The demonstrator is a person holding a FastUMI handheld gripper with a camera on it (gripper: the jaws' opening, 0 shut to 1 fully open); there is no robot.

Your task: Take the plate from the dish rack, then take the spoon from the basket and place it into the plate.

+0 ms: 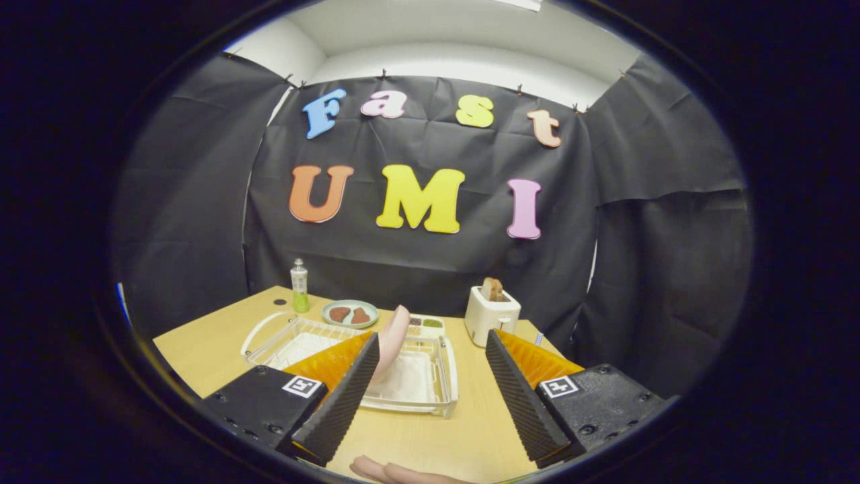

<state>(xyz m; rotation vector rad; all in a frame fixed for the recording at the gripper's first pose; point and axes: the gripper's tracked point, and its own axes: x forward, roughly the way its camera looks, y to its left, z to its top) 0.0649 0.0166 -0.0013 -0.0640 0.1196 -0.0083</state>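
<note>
Pink plate [392, 341] stands on edge in the dish rack [447, 376] just ahead of my tool [426, 390], whose fingers are spread apart, holding nothing. Everything is left, I judge; I cannot make out the spoon or basket.

Gripper-mounted fisheye, facing the booth's back wall

It looked forward along the gripper [430, 396] with its fingers spread apart, from just above the near edge of the tabletop [215, 343], the dish rack [416, 383] close ahead.
</note>
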